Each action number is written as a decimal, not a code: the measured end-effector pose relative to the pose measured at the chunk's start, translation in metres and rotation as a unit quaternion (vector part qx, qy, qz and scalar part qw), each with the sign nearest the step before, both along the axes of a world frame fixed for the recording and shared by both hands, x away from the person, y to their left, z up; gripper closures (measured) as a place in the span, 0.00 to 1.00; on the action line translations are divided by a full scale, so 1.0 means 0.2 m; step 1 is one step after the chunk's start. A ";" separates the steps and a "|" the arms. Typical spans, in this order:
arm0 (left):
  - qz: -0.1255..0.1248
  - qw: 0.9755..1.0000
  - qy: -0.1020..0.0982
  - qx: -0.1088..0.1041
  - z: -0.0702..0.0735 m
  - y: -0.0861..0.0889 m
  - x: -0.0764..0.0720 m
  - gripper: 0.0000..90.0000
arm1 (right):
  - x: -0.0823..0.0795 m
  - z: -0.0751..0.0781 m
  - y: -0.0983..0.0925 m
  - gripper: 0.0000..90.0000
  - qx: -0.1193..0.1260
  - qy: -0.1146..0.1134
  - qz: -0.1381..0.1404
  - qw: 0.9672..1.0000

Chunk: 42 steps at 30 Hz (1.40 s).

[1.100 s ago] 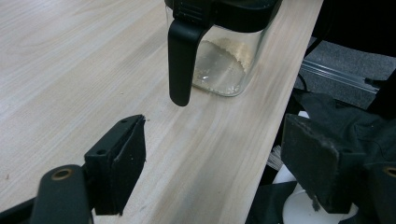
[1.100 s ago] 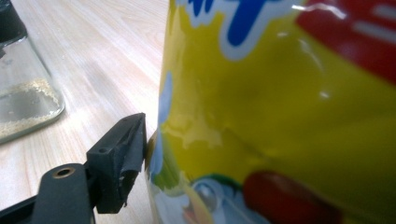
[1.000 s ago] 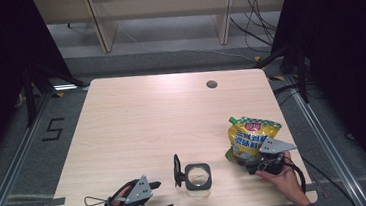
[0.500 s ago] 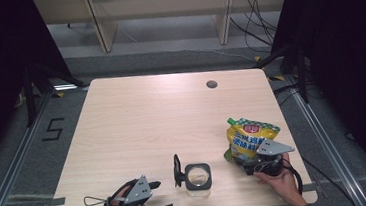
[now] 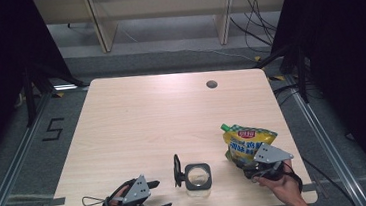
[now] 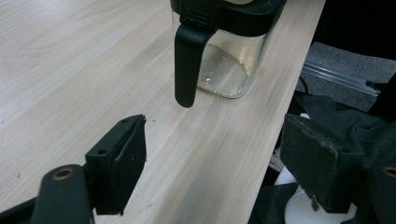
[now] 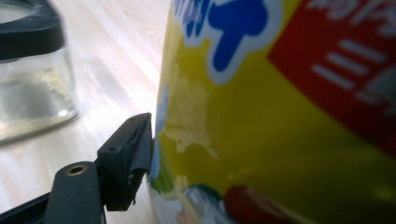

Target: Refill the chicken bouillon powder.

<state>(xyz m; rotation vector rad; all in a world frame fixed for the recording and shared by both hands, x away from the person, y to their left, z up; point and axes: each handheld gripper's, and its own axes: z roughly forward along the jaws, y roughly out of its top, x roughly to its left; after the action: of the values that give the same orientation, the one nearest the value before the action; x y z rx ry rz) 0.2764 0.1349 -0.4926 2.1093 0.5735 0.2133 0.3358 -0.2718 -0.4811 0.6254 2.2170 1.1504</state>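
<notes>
Pale wood bench [image 5: 137, 117] carried everything. Right tool [image 5: 261, 168] gripped the yellow pouch [image 5: 247, 142] at its lower edge, jaws having just narrowed. Left tool [image 6: 210, 158] gaped empty, the glass jar [image 6: 226, 56] standing just ahead of it.

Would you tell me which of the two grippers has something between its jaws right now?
The right gripper: its jaws are closed on the yellow pouch. The left gripper stands open, with bare table between its jaws.
</notes>
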 end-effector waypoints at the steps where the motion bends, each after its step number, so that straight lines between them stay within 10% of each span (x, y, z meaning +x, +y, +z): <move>1: 0.002 1.000 0.000 0.001 0.00 0.00 0.00 0.25 | -0.01 0.01 0.01 0.30 -0.007 -0.007 0.004 1.000; 13: 0.003 1.000 0.003 -0.005 -0.01 0.00 0.00 0.25 | -0.13 0.11 0.03 0.30 -0.071 -0.053 -0.001 0.996; 27: 0.005 1.000 0.002 -0.003 -0.01 0.00 0.00 0.25 | -0.21 0.16 0.05 0.30 -0.166 -0.103 -0.011 0.981; 31: 0.004 1.000 0.003 -0.001 -0.01 0.00 0.00 0.25 | -0.24 0.18 0.07 0.31 -0.211 -0.129 -0.013 0.969; 40: 0.005 1.000 0.002 0.000 -0.01 0.00 0.00 0.25 | -0.28 0.17 0.11 0.31 -0.259 -0.150 -0.008 0.954; 42: 0.005 1.000 0.002 0.000 -0.01 0.00 0.00 0.25 | -0.28 0.17 0.12 0.31 -0.285 -0.174 0.002 0.943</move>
<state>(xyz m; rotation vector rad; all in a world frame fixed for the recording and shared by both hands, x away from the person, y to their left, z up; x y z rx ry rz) 0.2771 0.1359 -0.4939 2.1073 0.5874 0.2140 0.2808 -0.2478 -0.4481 0.1559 2.0877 0.5135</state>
